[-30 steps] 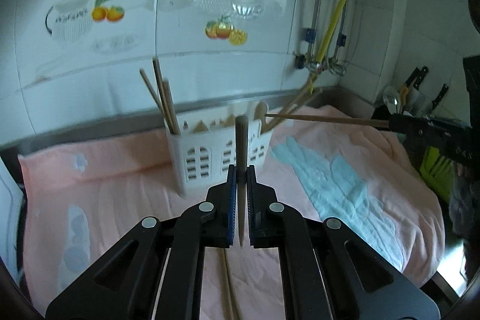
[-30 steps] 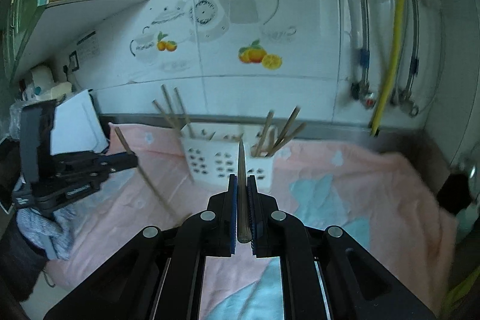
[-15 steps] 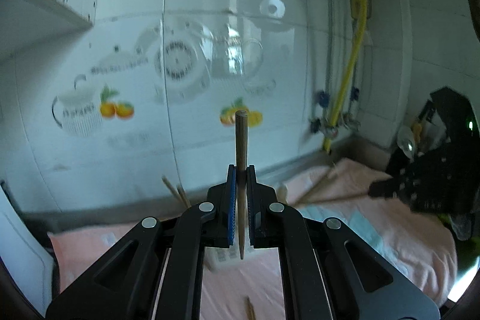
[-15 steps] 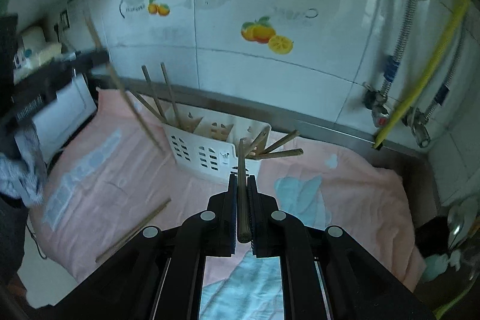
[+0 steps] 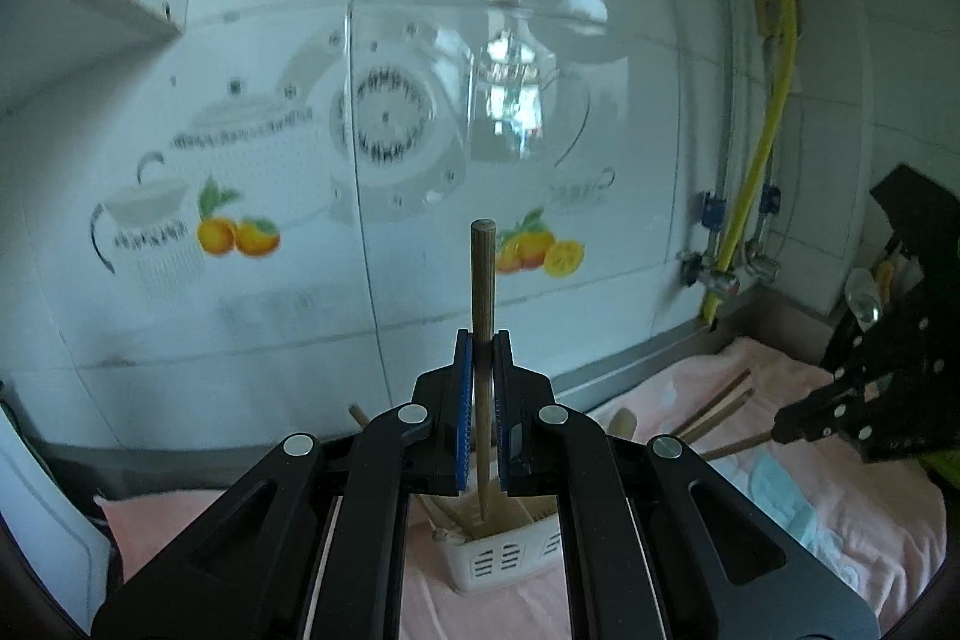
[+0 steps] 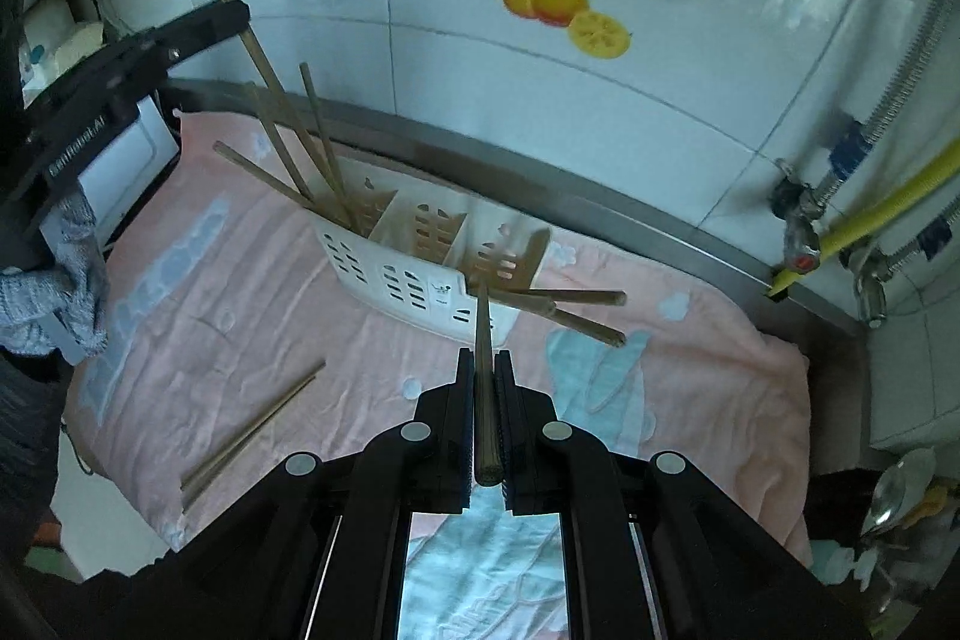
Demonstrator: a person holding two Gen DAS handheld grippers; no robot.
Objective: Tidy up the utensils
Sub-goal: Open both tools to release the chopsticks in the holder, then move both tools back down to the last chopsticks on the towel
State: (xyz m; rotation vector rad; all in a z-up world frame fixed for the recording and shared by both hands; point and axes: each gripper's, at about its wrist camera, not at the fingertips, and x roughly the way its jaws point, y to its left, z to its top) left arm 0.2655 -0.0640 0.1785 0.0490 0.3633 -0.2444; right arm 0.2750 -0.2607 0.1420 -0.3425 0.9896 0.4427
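Observation:
My left gripper (image 5: 482, 340) is shut on a wooden chopstick (image 5: 483, 292) held upright, its lower tip over the left compartment of the white slotted utensil holder (image 5: 498, 562). In the right wrist view the left gripper (image 6: 237, 17) holds that chopstick (image 6: 240, 22) slanting down into the holder (image 6: 414, 274). My right gripper (image 6: 483, 358) is shut on another wooden chopstick (image 6: 483, 370) whose tip reaches the holder's right compartment. Several chopsticks stand in the left compartment, and wooden utensils (image 6: 570, 310) lean out of the right one.
A pink towel (image 6: 252, 316) covers the counter. A pair of chopsticks (image 6: 252, 430) lies on it left of the holder. The tiled wall, a yellow hose (image 6: 888, 208) and taps stand behind. A metal spoon (image 6: 894, 490) is at the right edge.
My left gripper rose and tilted, bringing its chopstick tip down into the holder's left compartment. My right gripper moved closer, its chopstick tip now at the right compartment.

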